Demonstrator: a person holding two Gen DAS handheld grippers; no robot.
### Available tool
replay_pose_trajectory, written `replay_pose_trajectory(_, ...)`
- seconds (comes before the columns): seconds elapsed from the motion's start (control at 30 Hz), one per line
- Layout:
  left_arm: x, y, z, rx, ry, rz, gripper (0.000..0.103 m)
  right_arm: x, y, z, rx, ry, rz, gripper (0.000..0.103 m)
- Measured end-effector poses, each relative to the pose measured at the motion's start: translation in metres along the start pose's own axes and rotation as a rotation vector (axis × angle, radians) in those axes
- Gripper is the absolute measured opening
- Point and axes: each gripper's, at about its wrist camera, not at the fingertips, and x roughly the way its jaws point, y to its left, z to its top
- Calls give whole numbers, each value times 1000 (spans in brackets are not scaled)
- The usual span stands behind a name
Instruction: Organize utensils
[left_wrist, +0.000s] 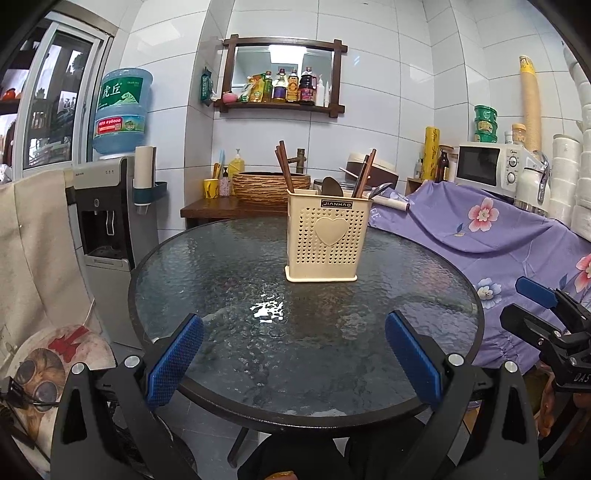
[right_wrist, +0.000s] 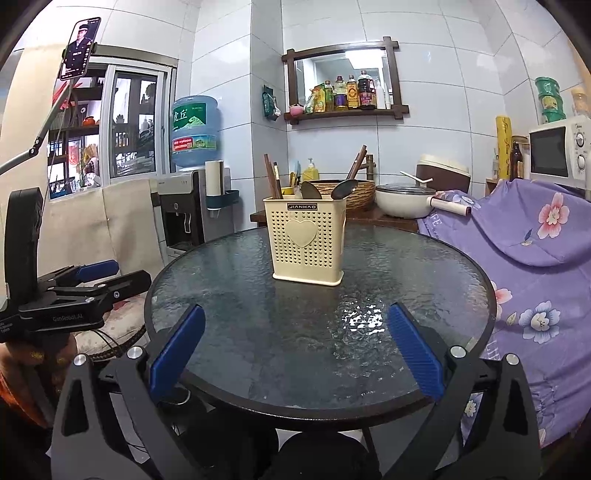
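A cream perforated utensil holder (left_wrist: 327, 236) with a heart on its front stands upright on the round glass table (left_wrist: 229, 280), past its middle. It also shows in the right wrist view (right_wrist: 308, 242). Brown chopsticks (left_wrist: 284, 168) and dark spoons (left_wrist: 331, 186) stick up out of it, chopsticks (right_wrist: 271, 179) and spoons (right_wrist: 345, 188) in the right view too. My left gripper (left_wrist: 293, 354) is open and empty over the table's near edge. My right gripper (right_wrist: 295, 349) is open and empty, also at the near edge.
A purple floral cloth (left_wrist: 491, 229) covers furniture right of the table. A water dispenser (left_wrist: 107, 218) and a draped chair (left_wrist: 33, 258) stand at the left. A wooden counter (left_wrist: 221, 208) with a basin, pot and microwave (left_wrist: 491, 166) lies behind.
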Motion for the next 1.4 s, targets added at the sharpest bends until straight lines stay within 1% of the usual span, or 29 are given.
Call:
replay_pose_trajectory(0.27,1,0,-1,-14,12,-17,97,1,0,0,2,5,3,97)
replay_pose_trajectory(1.4,0,-2,-1,-6,11,-4,97,4,2,-3,2,15,7,97)
